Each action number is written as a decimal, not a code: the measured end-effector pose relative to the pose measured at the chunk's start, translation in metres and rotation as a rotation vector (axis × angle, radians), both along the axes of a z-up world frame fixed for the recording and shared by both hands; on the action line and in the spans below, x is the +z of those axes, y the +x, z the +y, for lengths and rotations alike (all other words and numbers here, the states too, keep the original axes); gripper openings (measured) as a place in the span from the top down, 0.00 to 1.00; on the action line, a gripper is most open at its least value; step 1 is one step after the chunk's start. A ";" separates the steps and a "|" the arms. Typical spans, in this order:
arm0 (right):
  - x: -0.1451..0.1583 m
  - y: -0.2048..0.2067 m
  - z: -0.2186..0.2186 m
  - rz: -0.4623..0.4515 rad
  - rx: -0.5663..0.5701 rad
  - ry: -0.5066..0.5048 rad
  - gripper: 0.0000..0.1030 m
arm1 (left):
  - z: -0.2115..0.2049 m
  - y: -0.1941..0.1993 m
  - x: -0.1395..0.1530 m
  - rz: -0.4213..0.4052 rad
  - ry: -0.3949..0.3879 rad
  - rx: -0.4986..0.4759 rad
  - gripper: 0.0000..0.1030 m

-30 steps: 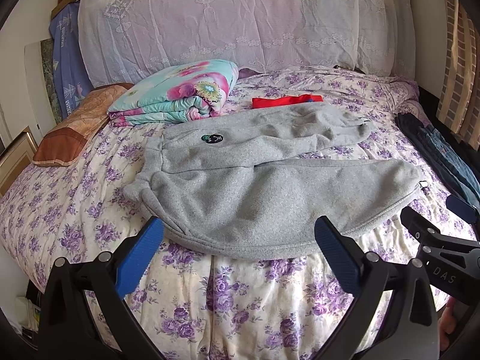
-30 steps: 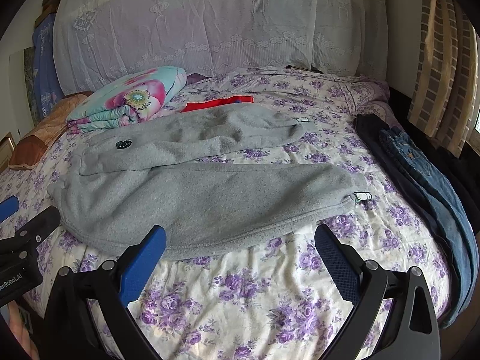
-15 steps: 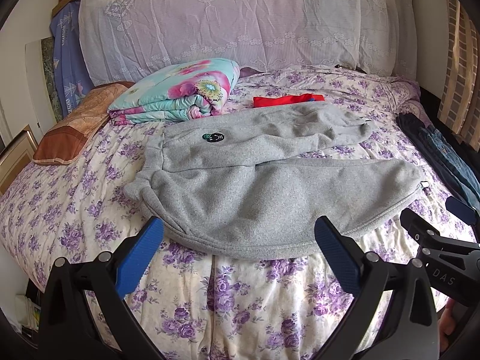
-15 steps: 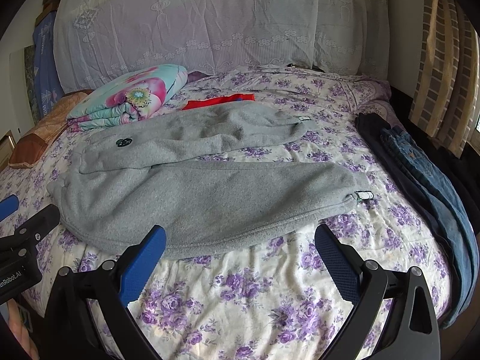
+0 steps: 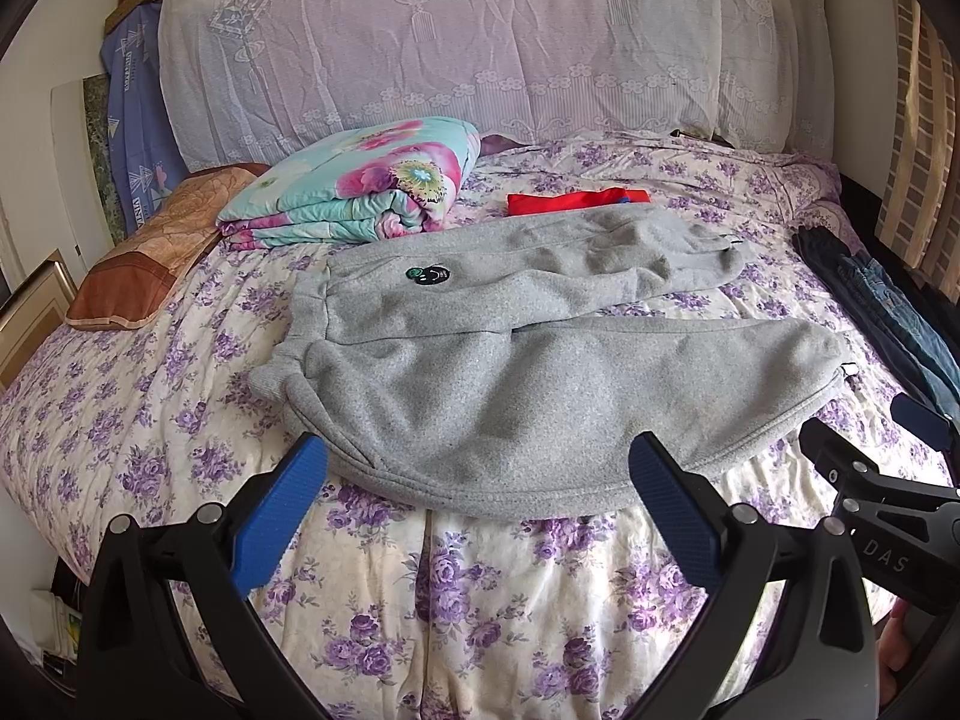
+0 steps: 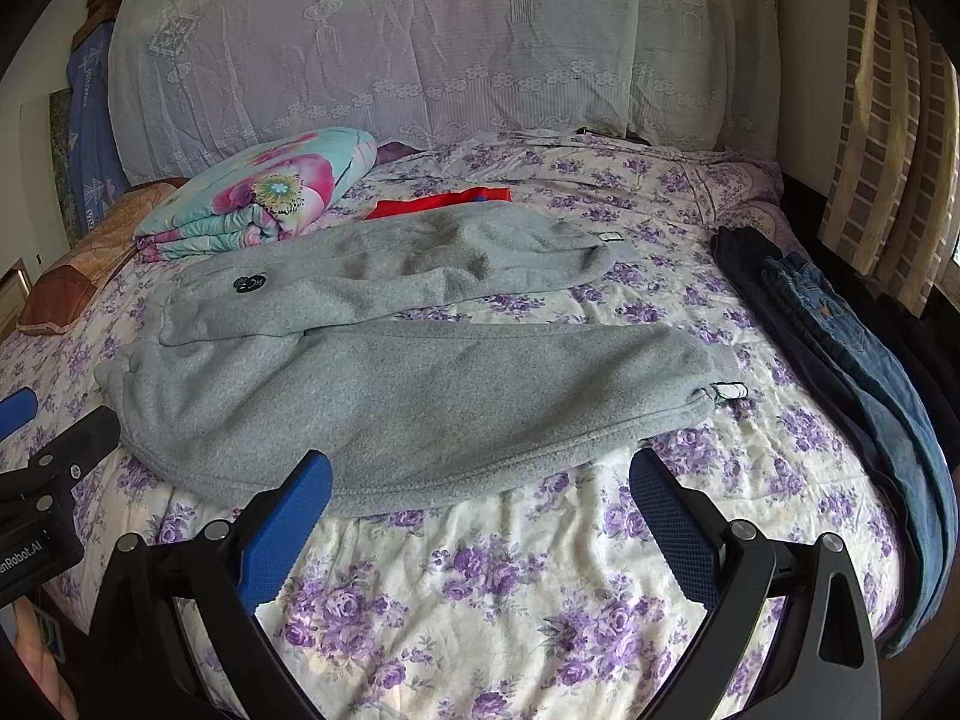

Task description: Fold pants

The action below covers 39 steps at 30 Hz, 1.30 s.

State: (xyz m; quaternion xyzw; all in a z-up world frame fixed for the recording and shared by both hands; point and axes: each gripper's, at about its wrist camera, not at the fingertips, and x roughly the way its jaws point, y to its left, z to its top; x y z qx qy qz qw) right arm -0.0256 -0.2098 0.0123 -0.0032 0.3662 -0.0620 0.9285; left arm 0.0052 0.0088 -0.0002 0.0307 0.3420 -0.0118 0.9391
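Note:
Grey fleece sweatpants [image 5: 540, 372] lie spread flat on the floral bed, waistband to the left, both legs running right; they also show in the right wrist view [image 6: 420, 378]. A small dark logo [image 5: 427, 275] sits near the waist. My left gripper [image 5: 477, 468] is open and empty, just short of the near leg's front edge. My right gripper [image 6: 480, 480] is open and empty, in front of the same edge further right. Each gripper shows at the edge of the other's view, the right one [image 5: 888, 480] and the left one [image 6: 54, 450].
A folded floral quilt [image 5: 360, 192] and an orange pillow [image 5: 150, 252] lie at the back left. A red cloth [image 5: 576, 201] lies behind the pants. Dark pants and jeans [image 6: 840, 348] lie along the bed's right edge. A lace-covered headboard [image 5: 480, 42] stands behind.
Both views have shifted very slightly; the pants and both open grippers stay as they were.

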 end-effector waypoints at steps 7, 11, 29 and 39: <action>0.000 0.000 0.001 0.001 0.002 0.000 0.03 | 0.001 -0.001 -0.003 -0.002 0.000 0.001 0.05; -0.001 0.000 0.002 0.002 0.003 -0.001 0.03 | 0.001 -0.001 -0.003 -0.002 0.000 0.001 0.05; -0.003 0.001 0.005 0.005 0.005 -0.005 0.03 | 0.003 -0.001 -0.003 -0.003 0.002 0.003 0.05; -0.005 0.002 0.007 0.009 0.006 -0.004 0.03 | 0.005 0.000 -0.005 0.010 0.000 -0.003 0.05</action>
